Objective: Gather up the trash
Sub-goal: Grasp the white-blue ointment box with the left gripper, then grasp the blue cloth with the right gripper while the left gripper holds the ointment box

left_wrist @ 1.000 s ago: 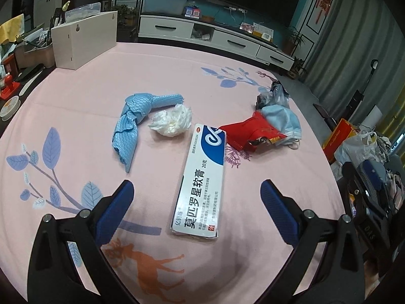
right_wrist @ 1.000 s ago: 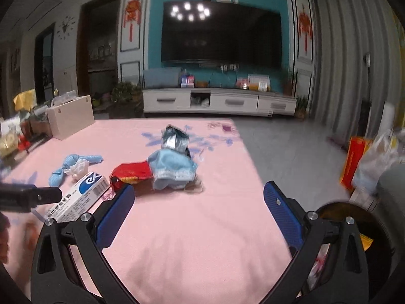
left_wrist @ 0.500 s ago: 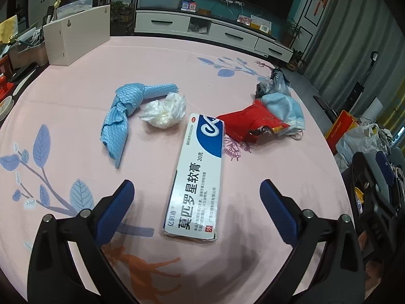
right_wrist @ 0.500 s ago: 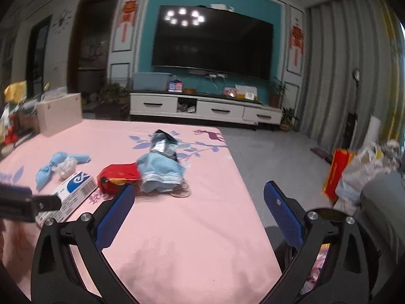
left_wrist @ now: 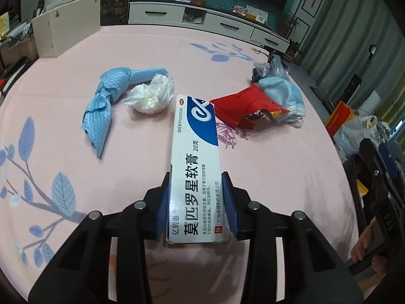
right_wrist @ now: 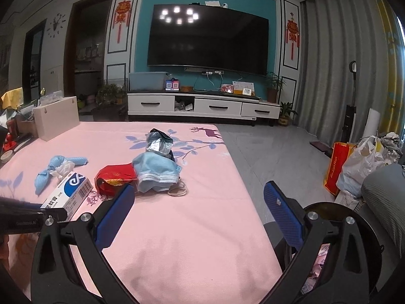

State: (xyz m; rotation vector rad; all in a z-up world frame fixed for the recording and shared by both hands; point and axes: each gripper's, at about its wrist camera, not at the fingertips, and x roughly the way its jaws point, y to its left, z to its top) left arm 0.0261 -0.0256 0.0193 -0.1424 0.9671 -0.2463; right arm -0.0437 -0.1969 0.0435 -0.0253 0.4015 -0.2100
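- Left gripper [left_wrist: 196, 202]: the jaws are closed against the two long sides of the ointment box [left_wrist: 195, 167], clamping its near end; the box's far end reaches out over the pink tablecloth [left_wrist: 278, 172].
- Long axis of the box: it runs straight forward, in line with the fingers, so the hold is across the narrow width.
- Right gripper [right_wrist: 200, 215]: the jaws stand wide apart with nothing between them, above the cloth's near right part.
- Remaining trash, from the right wrist view: red wrapper [right_wrist: 116, 176] and blue face mask [right_wrist: 157, 171] lie touching, ahead and slightly left of the right gripper; the silver packet [right_wrist: 158, 144] lies just behind them.
- Blue cloth [left_wrist: 106, 106] and crumpled tissue [left_wrist: 152, 96] lie touching, ahead-left of the left gripper.
- Judgement: the right gripper is the free one for the wrapper–mask pile.
- Dark bin [right_wrist: 336, 240]: low right, beside the table.
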